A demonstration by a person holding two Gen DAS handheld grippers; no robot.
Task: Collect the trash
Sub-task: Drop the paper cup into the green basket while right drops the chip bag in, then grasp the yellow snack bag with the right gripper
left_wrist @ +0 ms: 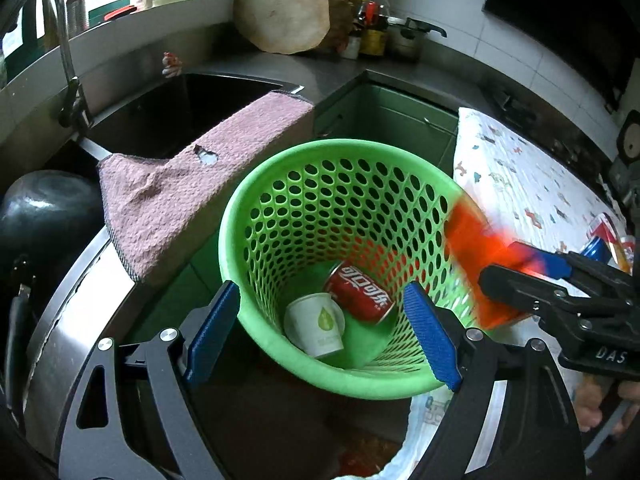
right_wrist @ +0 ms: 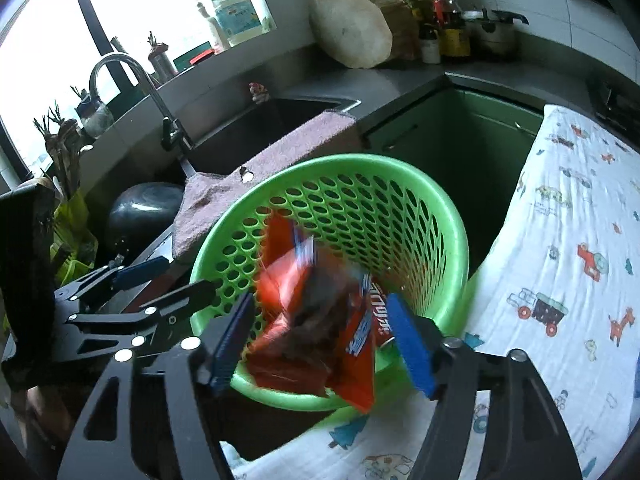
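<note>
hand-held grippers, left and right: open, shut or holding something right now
Left hand-held gripper: open, its fingers either side of the green basket's near rim, not pressing it.
Right hand-held gripper: open, the blurred orange snack wrapper loose between its fingers.

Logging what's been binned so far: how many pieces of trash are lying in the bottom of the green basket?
2: a red soda can and a white paper cup beside it on the green basket floor. An orange snack wrapper is blurred at the rim, not yet down.
</note>
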